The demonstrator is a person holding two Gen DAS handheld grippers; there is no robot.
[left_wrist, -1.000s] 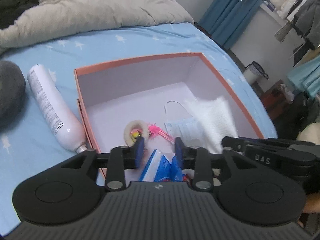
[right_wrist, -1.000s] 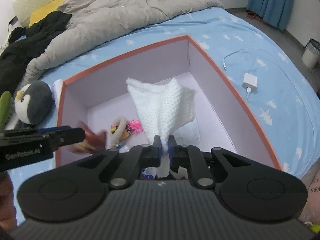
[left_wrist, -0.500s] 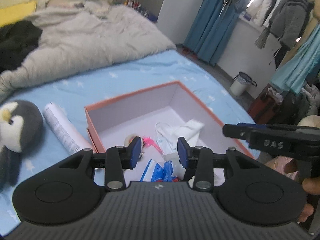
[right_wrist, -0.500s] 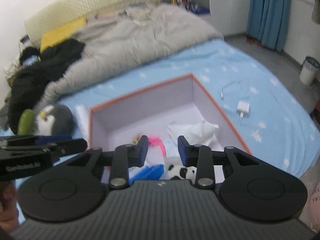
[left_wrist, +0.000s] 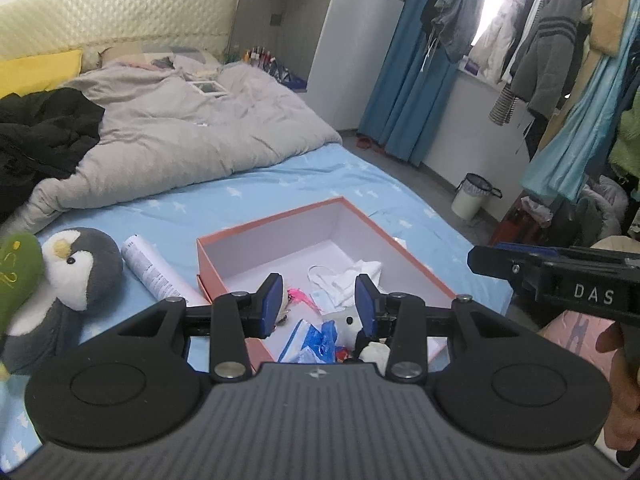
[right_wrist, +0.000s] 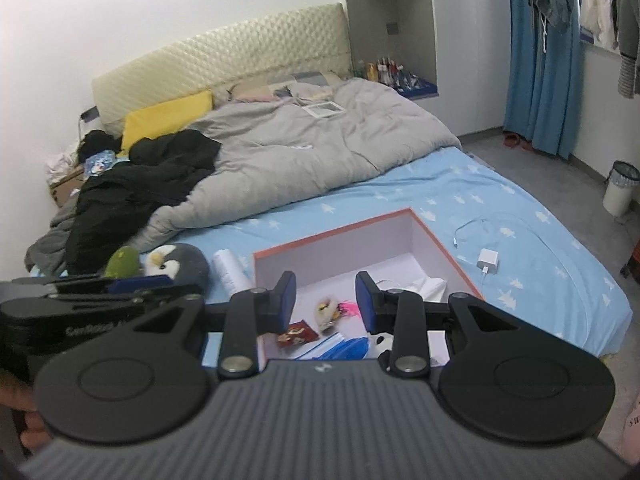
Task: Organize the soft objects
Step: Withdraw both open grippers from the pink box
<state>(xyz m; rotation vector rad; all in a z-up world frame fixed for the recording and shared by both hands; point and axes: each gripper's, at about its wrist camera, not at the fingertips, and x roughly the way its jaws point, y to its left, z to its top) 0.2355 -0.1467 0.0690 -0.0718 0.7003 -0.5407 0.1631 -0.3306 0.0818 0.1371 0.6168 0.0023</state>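
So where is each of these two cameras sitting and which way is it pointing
Left wrist: rides the left hand-held gripper, above the bed's foot, facing the open box, penguin plush at left; right hand-held gripper at right edge.
Right wrist: rides the right hand-held gripper, facing box and headboard; left hand-held gripper at left.
Shared: box, penguin, grey duvet.

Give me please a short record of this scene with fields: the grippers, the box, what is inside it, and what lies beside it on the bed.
left gripper: open, empty, above the box's near end
right gripper: open, empty
box: orange rim, open, on the blue sheet
inside: white cloth, face mask, pink feather toy, blue packet, small panda plush
beside: penguin plush, white bottle, charger
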